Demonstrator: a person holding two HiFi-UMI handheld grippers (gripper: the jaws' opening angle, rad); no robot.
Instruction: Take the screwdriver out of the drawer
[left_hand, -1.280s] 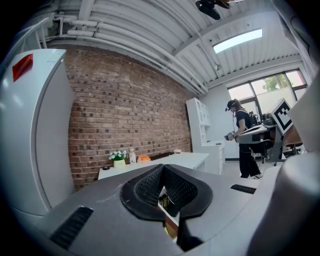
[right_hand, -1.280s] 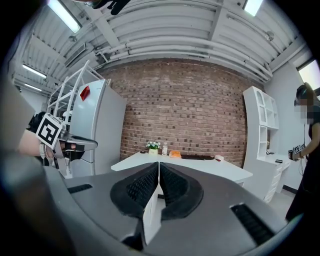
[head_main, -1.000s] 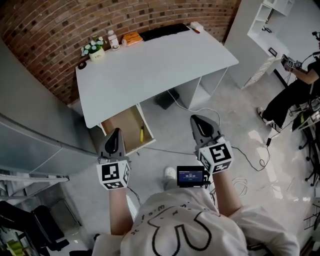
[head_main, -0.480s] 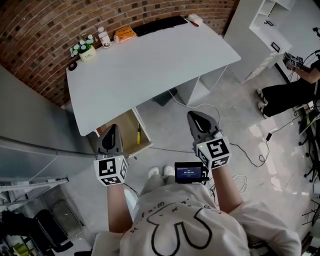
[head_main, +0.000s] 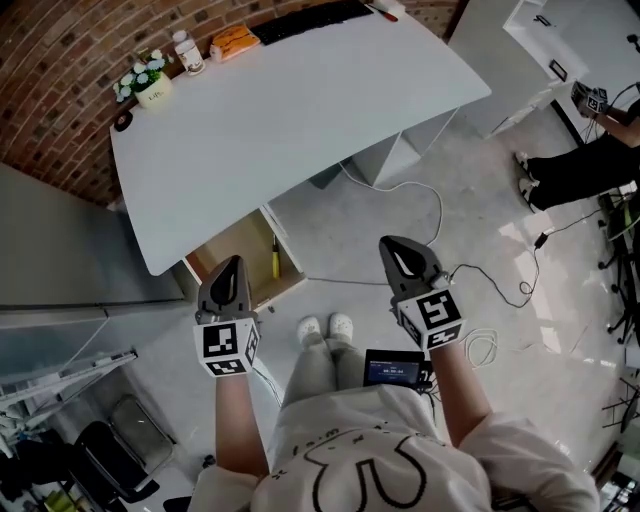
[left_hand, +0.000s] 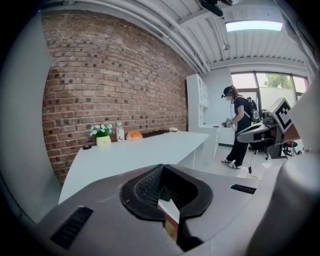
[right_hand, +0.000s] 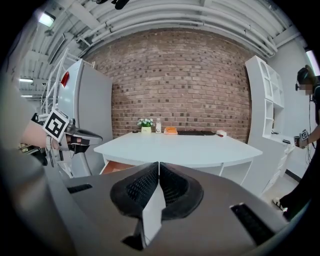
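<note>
Screwdriver (head_main: 275, 257), slim and yellow-handled, lies along the right side of the open wooden drawer (head_main: 232, 255) under the smooth white table (head_main: 300, 110) with its rounded front edge. I see both tongs, left (head_main: 231, 268) and right (head_main: 398, 250), clenched on nothing, their dark ribbed pads meeting, out over the grey floor (head_main: 330, 250). Since a second ago the flowerpot (head_main: 150, 93) has slid toward my head view's top-left corner

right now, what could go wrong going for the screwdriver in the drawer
The left gripper is shut, so it would likely push the screwdriver rather than grasp it unless opened first. The screwdriver lies close to the side wall of the drawer, near the desk edge, leaving the jaws little room.
</note>
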